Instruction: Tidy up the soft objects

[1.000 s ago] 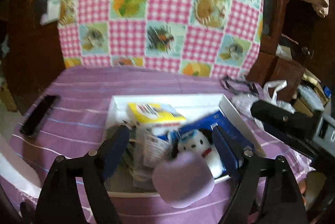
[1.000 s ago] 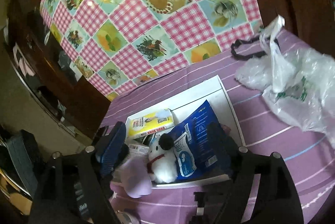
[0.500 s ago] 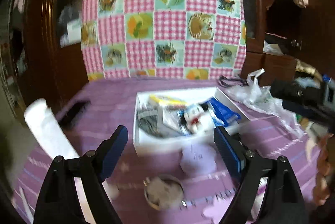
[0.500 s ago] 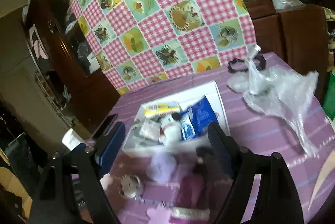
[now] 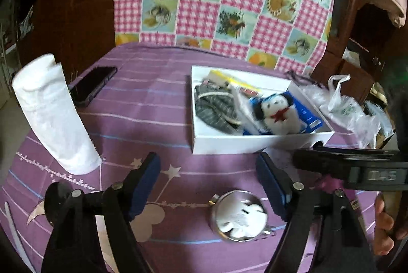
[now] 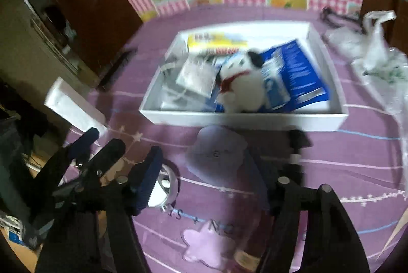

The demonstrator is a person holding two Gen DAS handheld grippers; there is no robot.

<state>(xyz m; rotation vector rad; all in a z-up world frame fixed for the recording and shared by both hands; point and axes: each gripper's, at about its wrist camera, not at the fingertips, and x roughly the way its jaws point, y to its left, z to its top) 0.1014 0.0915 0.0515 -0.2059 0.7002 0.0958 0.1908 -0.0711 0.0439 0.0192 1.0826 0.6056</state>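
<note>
A white box (image 5: 229,144) (image 6: 244,117) stands on the purple tablecloth. It holds a white plush dog with a red scarf (image 5: 276,112) (image 6: 239,88), a grey cloth (image 5: 216,107), a blue packet (image 6: 295,71) and a yellow packet (image 6: 216,42). A lilac soft pad (image 6: 216,154) lies on the cloth just in front of the box. My left gripper (image 5: 207,185) is open and empty, short of the box. My right gripper (image 6: 204,176) is open, with the lilac pad between its fingers' line but not gripped.
A round metal tin (image 5: 238,216) (image 6: 164,187) lies under the grippers. A white paper roll (image 5: 53,114) (image 6: 74,106) and a dark phone (image 5: 93,85) are at the left. Clear plastic bags (image 5: 346,107) (image 6: 374,53) lie right of the box. A pink star shape (image 6: 206,243) lies near.
Both grippers pulled back from over the box to the near side of the table. The lilac pad, earlier at the box's front edge, now lies on the cloth in front of it.
</note>
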